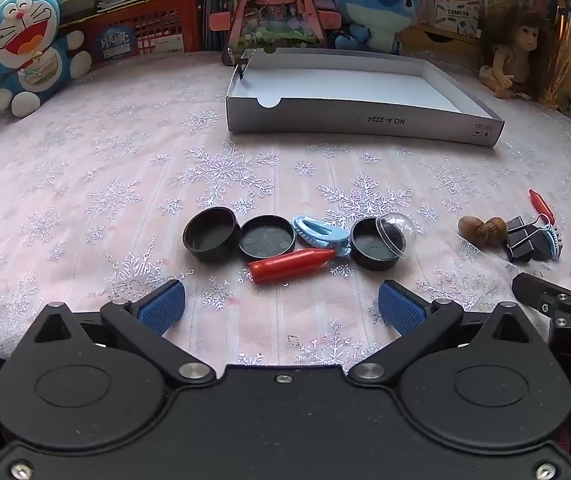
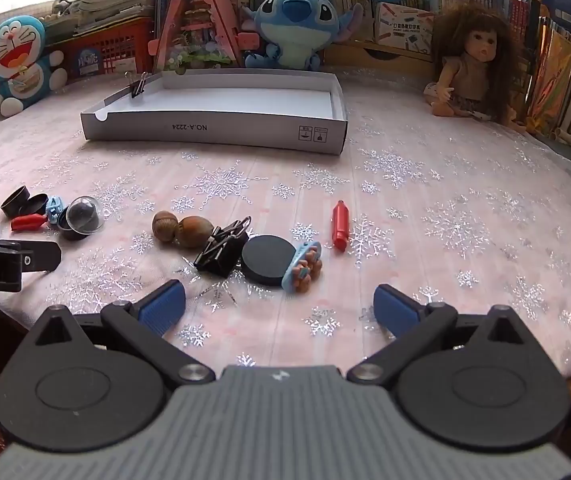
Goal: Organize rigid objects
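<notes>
— Both claws sit closest to us, tipped down toward the cloth. Left gripper [image 1: 281, 304] has its blue pads spread as wide as they go, nothing between them.

— And the right gripper [image 2: 279, 304]?

— Same: jaws wide apart, empty, hovering over the snowflake tablecloth [image 2: 425, 208].

— What lies ahead of the left one?

— A red crayon-shaped piece [image 1: 290, 266], just beyond the pads. Its long axis runs nearly across the view, pointed tip to the right and slightly away. Behind it sit a black cup [image 1: 210, 239], a black lid [image 1: 267, 237], a light blue clip [image 1: 319, 235] and a black base with a clear dome [image 1: 381, 242], bunched in a row and touching.

— Ahead of the right one?

— A black round disc [image 2: 269, 258] lying flat, with a blue clip with orange knobs [image 2: 303, 266] against its right edge. Black binder clips [image 2: 225, 250] heap against its left, and two brown nuts [image 2: 183, 230] lie just past those. A small red marker [image 2: 340, 226] lies apart to the right, its long axis running away from the camera, narrow end pointing toward the box.

— The box?

— White cardboard tray [image 2: 213, 130], well beyond everything, open side up, one binder clip on its rim [image 2: 137, 86] at the left wall. I can't see anything lying inside it from here.
</notes>
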The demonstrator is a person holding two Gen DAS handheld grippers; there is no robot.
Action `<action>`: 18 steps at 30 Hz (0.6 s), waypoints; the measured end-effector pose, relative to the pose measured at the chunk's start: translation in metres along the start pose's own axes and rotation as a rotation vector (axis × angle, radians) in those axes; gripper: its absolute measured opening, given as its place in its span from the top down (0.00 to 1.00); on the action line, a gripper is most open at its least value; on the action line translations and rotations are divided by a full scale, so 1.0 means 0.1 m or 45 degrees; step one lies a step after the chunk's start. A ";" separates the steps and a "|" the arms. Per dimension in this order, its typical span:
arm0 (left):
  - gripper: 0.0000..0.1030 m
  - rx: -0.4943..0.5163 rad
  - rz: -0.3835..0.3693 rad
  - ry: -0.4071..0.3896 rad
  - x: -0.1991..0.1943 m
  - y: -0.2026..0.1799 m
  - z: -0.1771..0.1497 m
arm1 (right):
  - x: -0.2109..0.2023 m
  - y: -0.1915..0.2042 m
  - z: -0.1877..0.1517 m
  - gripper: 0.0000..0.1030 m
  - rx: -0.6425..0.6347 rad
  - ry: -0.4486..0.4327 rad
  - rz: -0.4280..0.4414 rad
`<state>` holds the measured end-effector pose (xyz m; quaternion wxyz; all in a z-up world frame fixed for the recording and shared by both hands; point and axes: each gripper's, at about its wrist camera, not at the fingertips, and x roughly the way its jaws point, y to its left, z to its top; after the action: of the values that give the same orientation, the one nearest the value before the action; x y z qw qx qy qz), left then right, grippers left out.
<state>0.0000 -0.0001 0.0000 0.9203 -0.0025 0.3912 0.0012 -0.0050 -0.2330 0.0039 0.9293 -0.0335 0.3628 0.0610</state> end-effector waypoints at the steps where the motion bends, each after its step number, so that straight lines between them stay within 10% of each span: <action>1: 0.00 -0.003 -0.004 -0.004 0.00 0.00 0.00 | 0.00 0.00 0.00 0.00 0.001 0.000 0.000; 18: 0.00 0.003 0.003 0.001 0.00 0.00 0.00 | -0.01 -0.01 -0.01 0.00 0.012 -0.006 0.012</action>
<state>0.0000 -0.0003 0.0001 0.9202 -0.0008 0.3915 0.0020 -0.0058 -0.2345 0.0040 0.9300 -0.0273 0.3609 0.0637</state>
